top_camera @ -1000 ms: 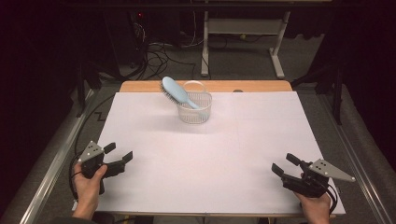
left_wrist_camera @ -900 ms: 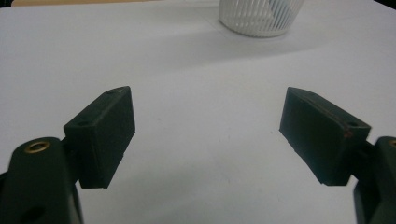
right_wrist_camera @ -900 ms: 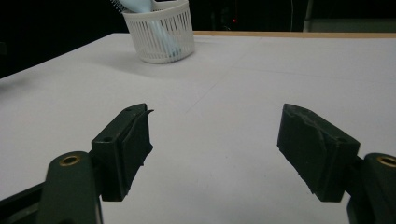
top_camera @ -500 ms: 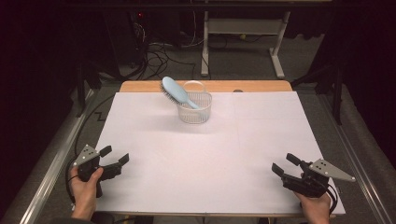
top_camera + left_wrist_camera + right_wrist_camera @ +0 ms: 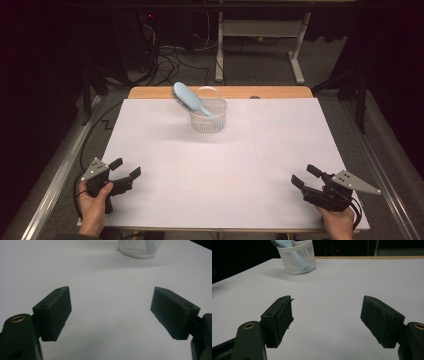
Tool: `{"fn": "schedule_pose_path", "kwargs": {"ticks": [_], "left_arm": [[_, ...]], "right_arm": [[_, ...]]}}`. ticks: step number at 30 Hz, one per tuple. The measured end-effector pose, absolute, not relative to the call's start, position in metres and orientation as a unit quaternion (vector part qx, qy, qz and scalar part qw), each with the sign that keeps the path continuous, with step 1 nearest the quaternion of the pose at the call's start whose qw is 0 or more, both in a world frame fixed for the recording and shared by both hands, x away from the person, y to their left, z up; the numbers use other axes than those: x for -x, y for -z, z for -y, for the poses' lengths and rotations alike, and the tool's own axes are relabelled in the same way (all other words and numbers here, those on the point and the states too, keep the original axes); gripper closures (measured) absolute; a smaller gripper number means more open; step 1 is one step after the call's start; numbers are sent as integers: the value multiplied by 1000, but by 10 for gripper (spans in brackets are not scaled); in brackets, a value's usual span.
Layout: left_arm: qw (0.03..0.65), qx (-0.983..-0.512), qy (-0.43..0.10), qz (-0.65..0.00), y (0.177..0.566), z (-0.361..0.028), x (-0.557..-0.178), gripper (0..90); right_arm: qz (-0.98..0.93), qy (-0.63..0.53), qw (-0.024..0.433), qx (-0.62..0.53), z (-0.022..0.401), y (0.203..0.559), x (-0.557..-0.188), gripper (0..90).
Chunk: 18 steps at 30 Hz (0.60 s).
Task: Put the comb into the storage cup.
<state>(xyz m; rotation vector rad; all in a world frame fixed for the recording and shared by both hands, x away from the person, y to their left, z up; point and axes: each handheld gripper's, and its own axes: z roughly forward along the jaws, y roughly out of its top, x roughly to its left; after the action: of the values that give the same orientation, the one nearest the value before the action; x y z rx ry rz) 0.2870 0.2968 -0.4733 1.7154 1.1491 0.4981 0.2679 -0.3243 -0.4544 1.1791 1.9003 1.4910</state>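
While both hands sit low at the near edge of the white paper-covered table (image 5: 225, 165), the action is all waiting at the far end: a white slatted plastic basket (image 5: 208, 116) stands upright near the back edge, and a pale blue plastic hairbrush (image 5: 188, 98) is planted in it handle-down, its oval head leaning out over the rim toward the left and back. Look at the left gripper (image 5: 126, 170) at the near left corner, black jaws spread wide apart, nothing between them, aimed across the sheet. From the left gripper view, its own left gripper (image 5: 111, 308) frames bare white surface between the two pads, and the basket (image 5: 140, 247) peeks in at the top edge, well apart from the tips. Over on the near right corner, the right gripper (image 5: 306, 176) mirrors it, jaws parted and empty, the grey three-cornered plate riding on top, the person's hand wrapped around the body below. The right gripper view has that gripper (image 5: 327, 312) facing the basket (image 5: 298, 258) far up the table, the brush handle (image 5: 299, 257) showing blue through the slats; the bristles up at the top are cropped, so which way they face is hard to judge here. Both grippers sit well apart from the basket and from each other
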Motion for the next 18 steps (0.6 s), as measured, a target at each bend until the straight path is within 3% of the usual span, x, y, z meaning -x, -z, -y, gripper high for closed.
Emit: {"fn": "schedule_pose_path", "kwargs": {"ticks": [18], "left_arm": [[477,-719,-210,-460,480,-284,-280,182]], "right_arm": [[-690,-539,224,-428,324,454,-267,260]]}}
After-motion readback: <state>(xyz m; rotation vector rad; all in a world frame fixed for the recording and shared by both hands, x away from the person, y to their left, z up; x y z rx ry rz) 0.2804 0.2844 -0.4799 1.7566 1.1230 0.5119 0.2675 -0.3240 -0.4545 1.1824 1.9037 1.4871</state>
